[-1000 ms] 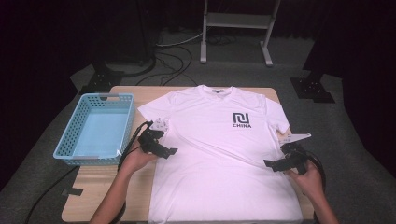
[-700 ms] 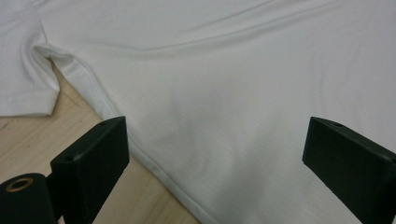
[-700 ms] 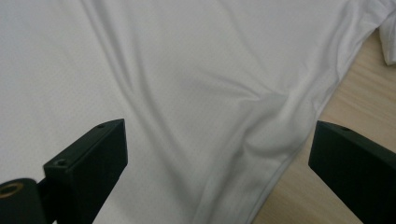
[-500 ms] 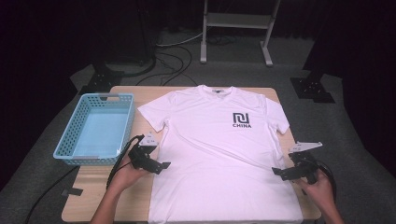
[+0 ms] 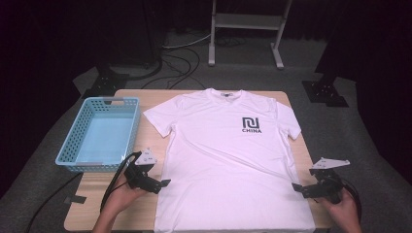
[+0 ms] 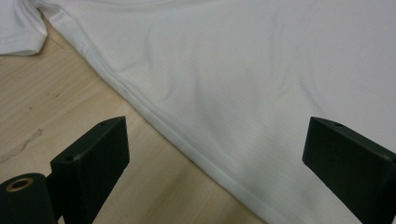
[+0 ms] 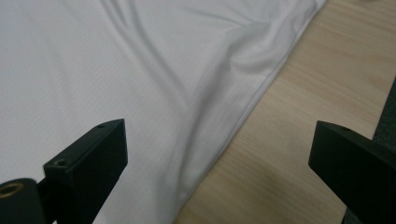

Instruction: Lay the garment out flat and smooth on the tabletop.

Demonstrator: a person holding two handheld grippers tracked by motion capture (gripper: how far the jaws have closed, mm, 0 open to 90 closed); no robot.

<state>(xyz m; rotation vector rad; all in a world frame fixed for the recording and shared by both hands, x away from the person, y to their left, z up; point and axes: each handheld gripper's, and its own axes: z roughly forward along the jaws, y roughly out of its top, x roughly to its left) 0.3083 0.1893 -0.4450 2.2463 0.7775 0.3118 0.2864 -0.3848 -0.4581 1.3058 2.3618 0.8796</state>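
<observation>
Blue basket [image 5: 99, 131] beside white T-shirt [image 5: 233, 165]

The white T-shirt [image 5: 228, 155] bears a black logo with "CHINA" [image 5: 251, 130] printed beneath it.

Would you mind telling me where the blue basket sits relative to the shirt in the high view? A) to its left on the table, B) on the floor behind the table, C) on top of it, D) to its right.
A: the basket rests on the table left of the spread shirt, apart from its sleeve.
</observation>
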